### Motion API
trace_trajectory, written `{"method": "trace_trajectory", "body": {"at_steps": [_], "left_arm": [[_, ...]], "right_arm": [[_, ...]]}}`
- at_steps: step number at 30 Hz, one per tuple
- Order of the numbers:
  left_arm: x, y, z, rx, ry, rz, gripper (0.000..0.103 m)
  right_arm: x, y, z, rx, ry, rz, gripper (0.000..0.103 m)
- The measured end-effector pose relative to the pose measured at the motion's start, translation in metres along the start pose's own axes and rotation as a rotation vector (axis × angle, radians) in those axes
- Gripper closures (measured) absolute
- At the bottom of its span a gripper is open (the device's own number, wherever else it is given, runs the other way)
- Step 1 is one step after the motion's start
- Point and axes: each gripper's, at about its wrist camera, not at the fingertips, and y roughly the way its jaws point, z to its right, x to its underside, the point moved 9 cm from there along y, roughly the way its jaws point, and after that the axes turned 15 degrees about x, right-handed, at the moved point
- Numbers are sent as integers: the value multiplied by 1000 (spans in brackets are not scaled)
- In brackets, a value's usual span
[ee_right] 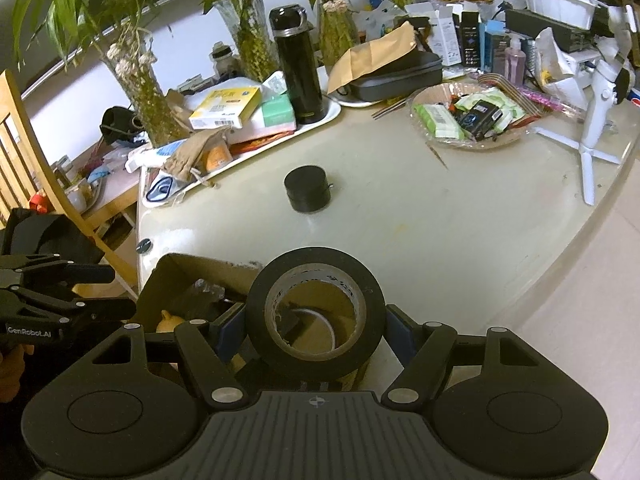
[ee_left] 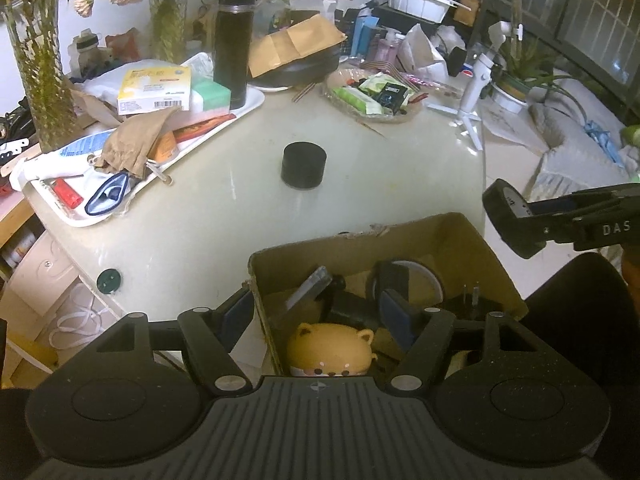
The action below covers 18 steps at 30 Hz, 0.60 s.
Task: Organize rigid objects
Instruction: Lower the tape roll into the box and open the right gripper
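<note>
Count, taking the cardboard box (ee_left: 360, 252) as reference: one box, standing open at the near edge of the table (ee_left: 380, 184). One black roll of tape (ee_right: 316, 316), one black round container (ee_left: 303, 165) alone on the bare tabletop beyond the box, one black flask (ee_left: 233, 44) upright on the white tray (ee_left: 248, 106) farther back. Inside the box I count one yellow bear-faced toy (ee_left: 332, 350) against the near wall, among dark items I cannot tell apart.

My right gripper (ee_right: 316, 330) is clamped on the roll of tape, one pad at each side, the roll's hole facing the camera, over the box's right end. My left gripper (ee_left: 316, 312) stands partly open and holds nothing; its left finger (ee_left: 236, 312) is outside the box's left wall, its right finger (ee_left: 396, 312) inside the box.

The left wrist view alone shows the toy fully and the box interior. The right wrist view alone shows the tape's cardboard core and a wooden chair (ee_right: 24, 152) left of the box.
</note>
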Motion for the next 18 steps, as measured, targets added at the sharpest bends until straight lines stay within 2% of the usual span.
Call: {"method": "trace_trajectory", "body": {"at_steps": [18], "left_arm": [[7, -7, -1, -3, 4, 38, 34]], "right_arm": [[-12, 9, -29, -19, -72, 4, 27]]}}
